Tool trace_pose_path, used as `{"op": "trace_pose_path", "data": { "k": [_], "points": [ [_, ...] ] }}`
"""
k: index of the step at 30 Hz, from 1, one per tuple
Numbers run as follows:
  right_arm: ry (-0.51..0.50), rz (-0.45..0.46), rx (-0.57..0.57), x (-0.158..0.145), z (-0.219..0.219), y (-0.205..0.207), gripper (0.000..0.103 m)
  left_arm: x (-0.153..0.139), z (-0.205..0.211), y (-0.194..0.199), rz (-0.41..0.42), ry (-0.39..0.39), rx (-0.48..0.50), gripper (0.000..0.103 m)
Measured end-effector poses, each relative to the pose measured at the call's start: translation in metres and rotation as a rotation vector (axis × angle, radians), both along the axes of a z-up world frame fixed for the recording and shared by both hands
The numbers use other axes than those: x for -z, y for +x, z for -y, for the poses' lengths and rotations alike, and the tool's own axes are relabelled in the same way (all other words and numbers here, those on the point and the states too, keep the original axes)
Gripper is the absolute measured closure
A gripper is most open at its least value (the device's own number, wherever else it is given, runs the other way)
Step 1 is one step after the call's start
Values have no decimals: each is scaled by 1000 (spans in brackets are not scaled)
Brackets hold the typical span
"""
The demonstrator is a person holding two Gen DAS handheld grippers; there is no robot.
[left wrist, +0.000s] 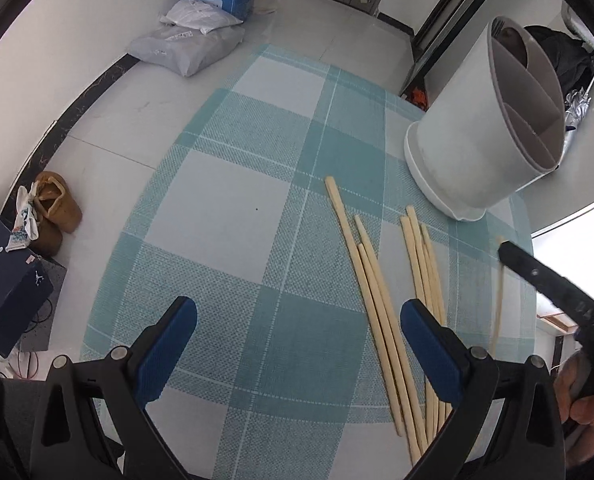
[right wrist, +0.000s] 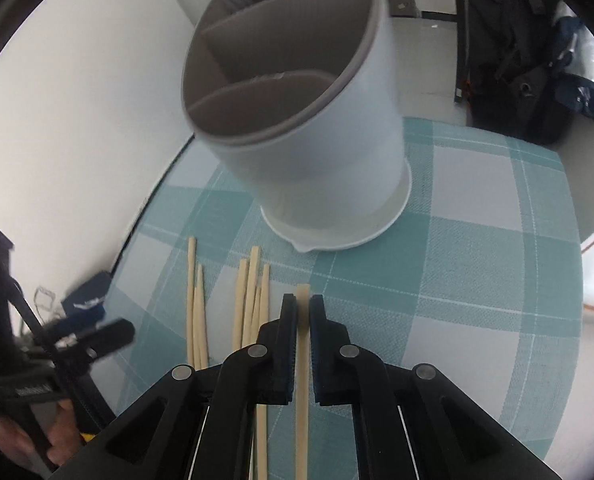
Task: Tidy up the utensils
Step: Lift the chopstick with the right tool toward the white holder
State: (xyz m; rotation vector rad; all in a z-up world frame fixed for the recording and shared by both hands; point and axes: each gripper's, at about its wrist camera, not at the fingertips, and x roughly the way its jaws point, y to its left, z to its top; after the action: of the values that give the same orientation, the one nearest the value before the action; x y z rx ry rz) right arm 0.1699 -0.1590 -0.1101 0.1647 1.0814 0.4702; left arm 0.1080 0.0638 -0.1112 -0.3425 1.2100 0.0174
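Several pale wooden chopsticks lie side by side on a teal checked tablecloth. A white utensil holder with grey divided compartments stands beyond them, and it shows in the right wrist view too. My left gripper is open and empty, low over the cloth just left of the chopsticks. My right gripper is shut on a single chopstick, which runs between its blue pads. The other chopsticks lie to its left. The right gripper also appears in the left wrist view.
The table edge curves away at the left and right. On the floor are shoe boxes, brown shoes, and parcels. A dark bag sits past the table on the right. The left gripper shows in the right wrist view.
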Motion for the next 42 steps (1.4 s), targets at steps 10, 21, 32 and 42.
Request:
{"op": "trace_pose_path", "data": {
  "k": [10, 21, 32, 42],
  "points": [
    [283, -7, 224, -11, 77, 8, 98, 10, 14, 6, -40, 140, -10, 3],
    [361, 20, 219, -23, 92, -3, 98, 13, 17, 11, -47, 216, 12, 3],
    [341, 91, 175, -39, 87, -14, 98, 16, 18, 22, -79, 216, -3, 2],
    [325, 110, 167, -41, 85, -15, 98, 18, 20, 24, -105, 252, 30, 1]
  ]
}}
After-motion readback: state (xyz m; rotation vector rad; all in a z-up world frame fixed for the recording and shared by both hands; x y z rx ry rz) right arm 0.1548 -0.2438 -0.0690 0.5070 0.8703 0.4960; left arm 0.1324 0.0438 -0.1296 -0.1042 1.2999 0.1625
